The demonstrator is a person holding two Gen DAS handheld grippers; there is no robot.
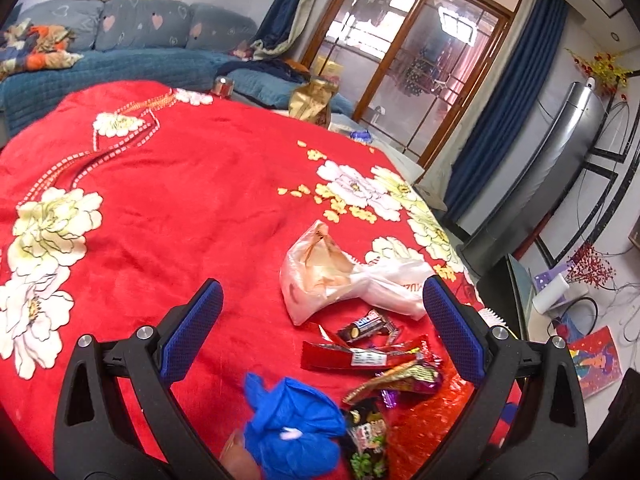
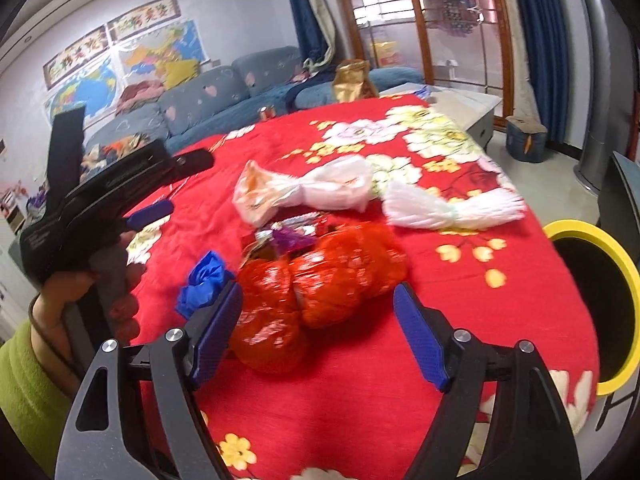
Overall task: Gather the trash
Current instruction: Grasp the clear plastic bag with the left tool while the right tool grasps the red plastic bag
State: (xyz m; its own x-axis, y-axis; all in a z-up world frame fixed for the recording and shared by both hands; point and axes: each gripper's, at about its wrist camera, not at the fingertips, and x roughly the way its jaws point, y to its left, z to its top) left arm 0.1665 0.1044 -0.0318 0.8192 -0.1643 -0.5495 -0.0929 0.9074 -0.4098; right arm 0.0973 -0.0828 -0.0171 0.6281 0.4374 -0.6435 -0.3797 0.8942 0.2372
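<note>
- Surface: a counter covered by a red floral blanket [image 2: 460, 292]. The trash lies gathered toward the blanket's right edge, at its nearer half.
- Left hand-held gripper [image 1: 322, 316]: jaws spread wide, nothing between the pads. It hangs above the trash pile. In the right wrist view it shows at the left, held by a hand [image 2: 100, 292] in a yellow-green sleeve [image 2: 28, 396].
- Right hand-held gripper [image 2: 318, 308]: jaws wide apart, pads pressing on nothing. The red plastic bag [image 2: 320, 280] lies just ahead between the fingertips; contact cannot be told.
- Blue crumpled bag [image 2: 202, 282]: just left of the red plastic bag, on the blanket.
- Snack wrappers [image 1: 384, 364]: several, in a loose heap between the blue crumpled bag and the right edge, touching one another.
- Pale orange-tinted bag [image 1: 316, 276]: knotted, just beyond the wrappers.
- White bag [image 2: 452, 208]: knotted, nearer the right edge, beside the pale bag.
- Black bin with yellow rim [image 2: 624, 264]: stands off the right edge of the counter, mouth open.
- Gold bag [image 2: 352, 80]: upright at the far edge.
- Blue sofa [image 2: 224, 92]: beyond the far edge.
</note>
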